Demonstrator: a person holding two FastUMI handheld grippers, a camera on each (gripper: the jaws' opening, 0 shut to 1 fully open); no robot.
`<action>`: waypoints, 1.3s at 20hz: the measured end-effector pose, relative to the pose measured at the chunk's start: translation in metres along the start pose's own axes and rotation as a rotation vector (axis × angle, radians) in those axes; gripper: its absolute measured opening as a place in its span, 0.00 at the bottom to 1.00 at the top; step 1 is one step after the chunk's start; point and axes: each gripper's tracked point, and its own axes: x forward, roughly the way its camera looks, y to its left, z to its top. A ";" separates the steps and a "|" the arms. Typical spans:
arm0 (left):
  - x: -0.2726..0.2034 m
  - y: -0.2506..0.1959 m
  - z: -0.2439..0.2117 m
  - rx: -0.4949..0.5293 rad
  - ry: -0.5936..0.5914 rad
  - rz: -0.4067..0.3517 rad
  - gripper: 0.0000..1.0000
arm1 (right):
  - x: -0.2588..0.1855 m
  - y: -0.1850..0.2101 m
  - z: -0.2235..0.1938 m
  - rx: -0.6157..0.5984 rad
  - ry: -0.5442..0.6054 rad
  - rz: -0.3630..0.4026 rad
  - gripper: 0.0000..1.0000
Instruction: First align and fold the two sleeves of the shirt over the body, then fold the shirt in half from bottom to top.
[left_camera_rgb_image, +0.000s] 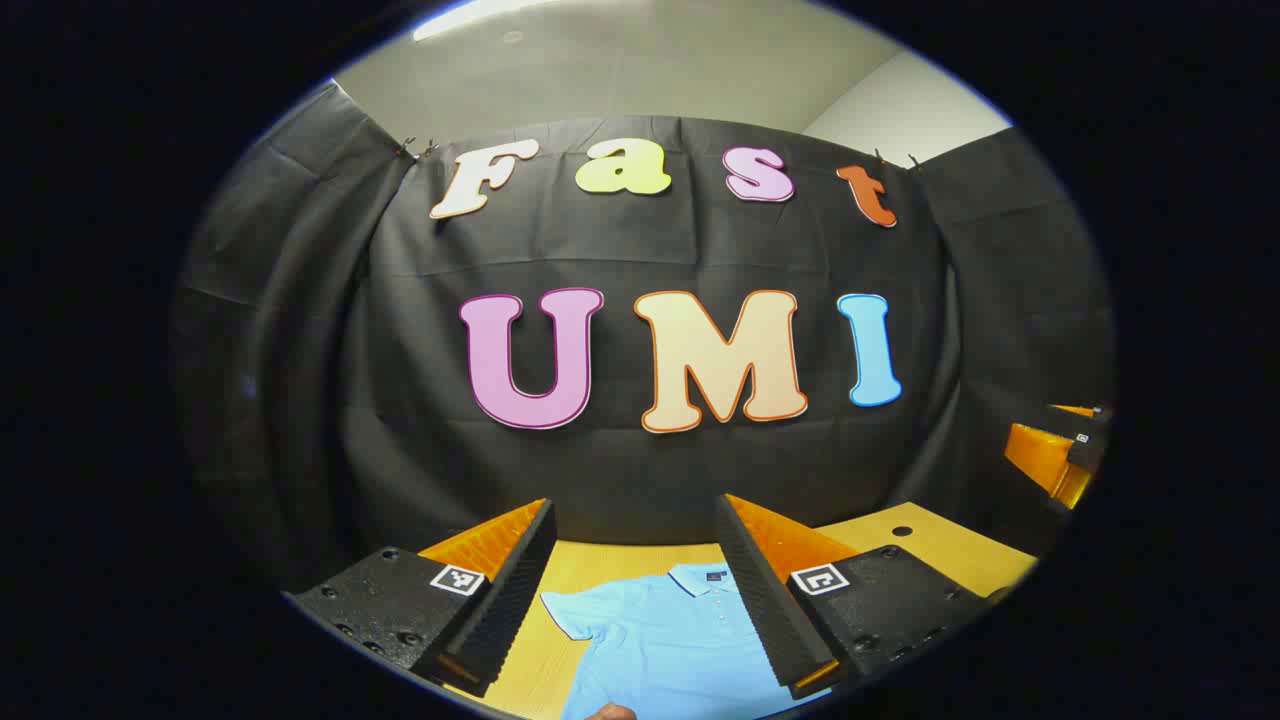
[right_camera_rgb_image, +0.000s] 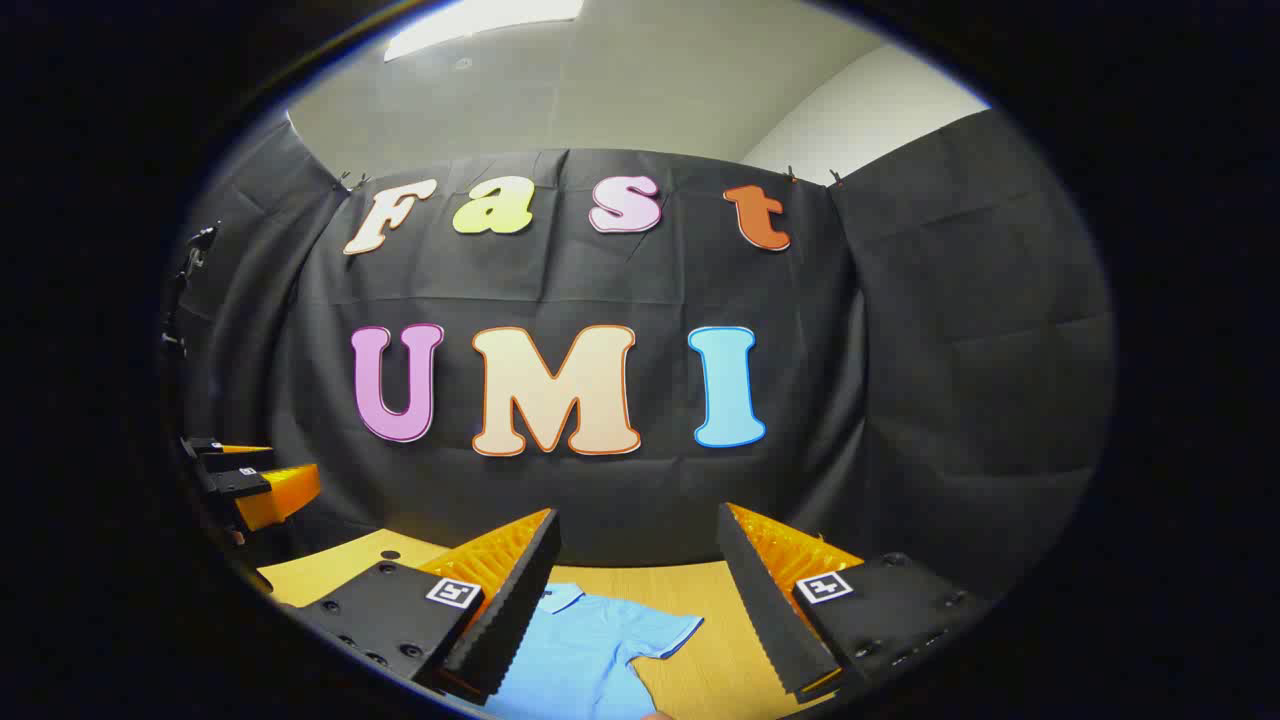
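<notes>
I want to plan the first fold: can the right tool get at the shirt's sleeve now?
Probably yes: the right tool is open above the table, and the sleeve lies flat with nothing over it.

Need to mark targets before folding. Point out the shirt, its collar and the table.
shirt (left_camera_rgb_image: 665, 650), left gripper view, on the chest panel.
collar (left_camera_rgb_image: 700, 577), left gripper view, on the folded neck band.
table (right_camera_rgb_image: 700, 600), right gripper view, on bare wood beside the sleeve.

Left gripper (left_camera_rgb_image: 635, 560): wedge-shaped fingers, ribbed inner faces | black screw-studded finger mounts, each bearing a square black-and-white marker | right gripper (right_camera_rgb_image: 637, 565): same build, same markers
</notes>
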 end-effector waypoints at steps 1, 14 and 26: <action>0.001 0.000 0.000 0.002 0.000 -0.002 0.94 | 0.001 0.001 0.000 0.001 0.002 -0.002 0.99; 0.012 0.014 -0.006 -0.009 0.002 0.000 0.95 | 0.011 0.019 -0.009 -0.034 0.015 -0.011 0.97; 0.026 0.022 -0.010 -0.002 -0.013 -0.023 0.95 | 0.081 0.009 -0.080 -0.056 0.154 -0.047 0.98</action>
